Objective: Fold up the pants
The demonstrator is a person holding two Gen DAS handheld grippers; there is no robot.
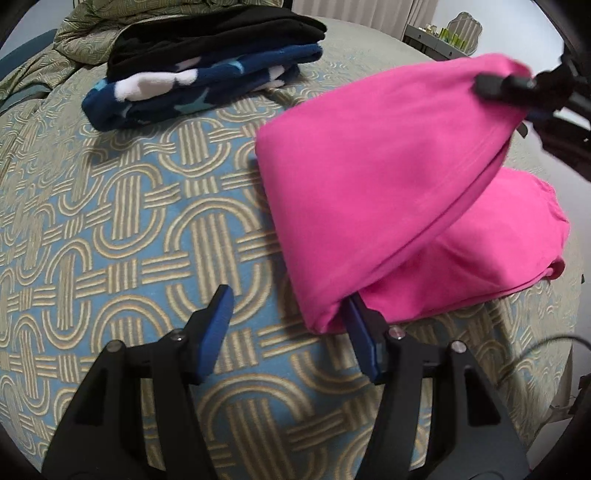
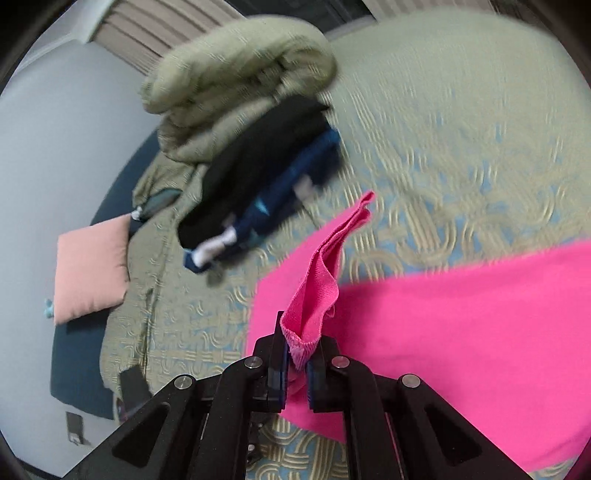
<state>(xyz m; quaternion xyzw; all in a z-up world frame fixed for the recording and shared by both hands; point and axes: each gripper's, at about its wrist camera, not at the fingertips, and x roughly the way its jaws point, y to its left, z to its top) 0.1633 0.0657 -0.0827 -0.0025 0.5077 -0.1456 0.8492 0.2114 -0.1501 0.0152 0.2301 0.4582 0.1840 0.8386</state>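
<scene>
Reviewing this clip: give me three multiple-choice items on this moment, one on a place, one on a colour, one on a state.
1. Where does the black garment lie?
A. on the blue star-print fleece
B. under the pants
C. on the floor

2. What colour are the pants?
A. grey
B. pink
C. white

3. How do the right gripper jaws stand?
A. wide open, empty
B. shut on the pants
C. out of view

Answers: A, it tops the folded stack; B, bright pink in both views; B, the ribbed pink hem is pinched between them.

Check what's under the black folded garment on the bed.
Under the black garment lies a folded navy fleece with white and light-blue shapes, resting on the bedspread. Anything between or beneath them is covered.
</scene>
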